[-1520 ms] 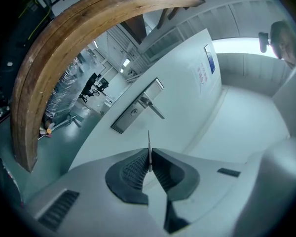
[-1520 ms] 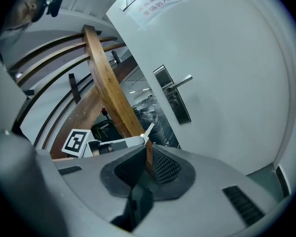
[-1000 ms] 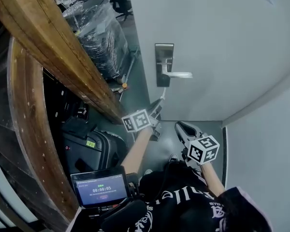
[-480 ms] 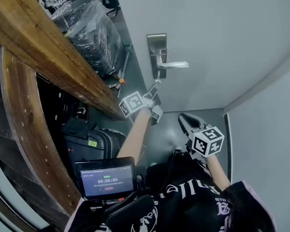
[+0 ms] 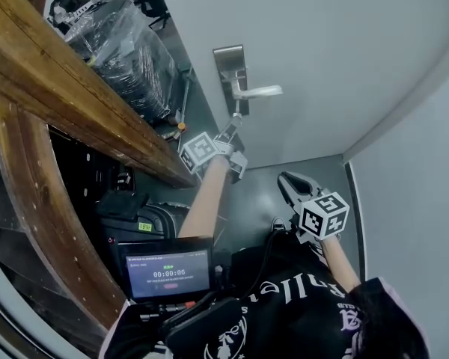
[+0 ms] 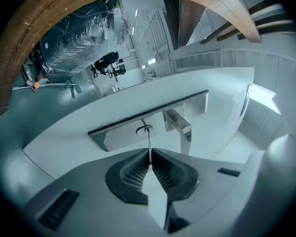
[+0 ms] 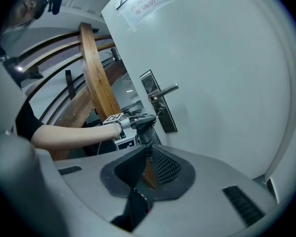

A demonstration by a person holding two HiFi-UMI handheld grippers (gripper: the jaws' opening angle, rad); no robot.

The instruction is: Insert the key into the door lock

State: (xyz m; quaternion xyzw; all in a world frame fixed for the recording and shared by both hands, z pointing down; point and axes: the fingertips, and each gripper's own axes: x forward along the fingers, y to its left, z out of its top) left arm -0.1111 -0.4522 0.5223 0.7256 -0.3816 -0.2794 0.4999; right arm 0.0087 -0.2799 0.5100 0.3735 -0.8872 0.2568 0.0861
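The thin silver metal key (image 6: 149, 149) is pinched at its base by the left hand-held gripper (image 6: 149, 165), whose jaws are pressed together on it. The key points straight along the jaws at the door. In the left gripper view its tip lies at the small round keyhole cylinder (image 6: 145, 129), touching it or just entering; which of the two cannot be told. Most of the blade shows outside the lock, so I judge the key lined up but not seated.

The cylinder sits in the long brushed-steel lock plate (image 6: 113, 138), beside the silver lever handle (image 6: 180, 125), on the plain white door (image 6: 64, 147). In the head view the left hand-held gripper is reaching up just below the handle.

The right hand-held gripper (image 7: 148, 154) hangs well back from the door, near the person's body, its jaws closed together on nothing.

Done, by the look of it: key picked up, carried to the lock and aligned. Left: pushing the blade fully into the cylinder, which needs it kept straight on the slot.
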